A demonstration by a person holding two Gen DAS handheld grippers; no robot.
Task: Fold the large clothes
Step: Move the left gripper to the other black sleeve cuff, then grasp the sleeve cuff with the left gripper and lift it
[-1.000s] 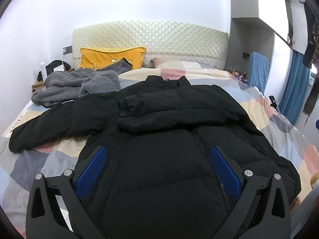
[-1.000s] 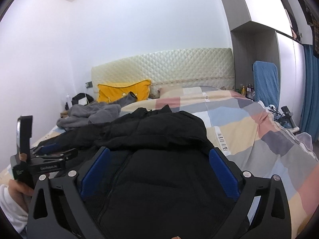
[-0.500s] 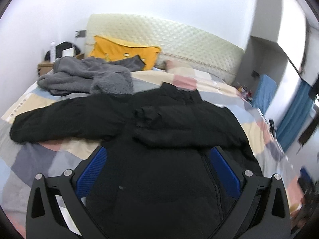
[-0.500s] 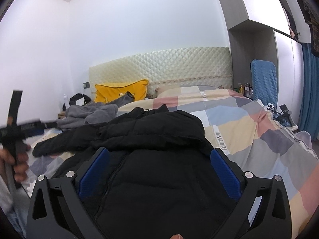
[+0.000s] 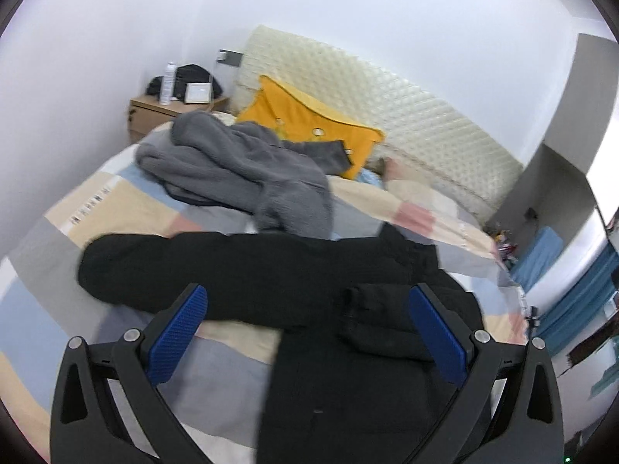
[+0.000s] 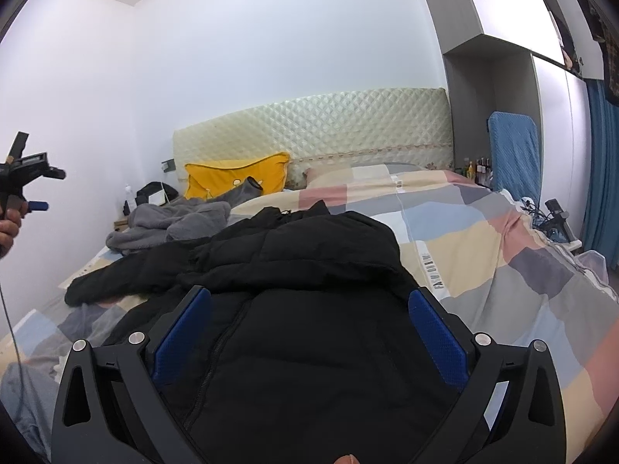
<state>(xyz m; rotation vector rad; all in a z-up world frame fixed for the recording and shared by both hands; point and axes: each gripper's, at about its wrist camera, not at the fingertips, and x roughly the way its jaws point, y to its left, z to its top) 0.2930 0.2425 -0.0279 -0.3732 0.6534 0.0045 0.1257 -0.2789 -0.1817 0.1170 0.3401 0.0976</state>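
grey fleece (image 5: 247,170) beside black jacket (image 6: 309,294)

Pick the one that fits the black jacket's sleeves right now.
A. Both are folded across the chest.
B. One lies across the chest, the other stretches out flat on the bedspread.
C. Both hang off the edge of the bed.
B: on the black jacket, one sleeve lies across the chest while the other sleeve stretches out over the checked bedspread.

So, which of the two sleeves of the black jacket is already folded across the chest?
The jacket's right-hand sleeve as seen, its cuff lying on the chest. The other sleeve is stretched out flat on the quilt, toward the wall.
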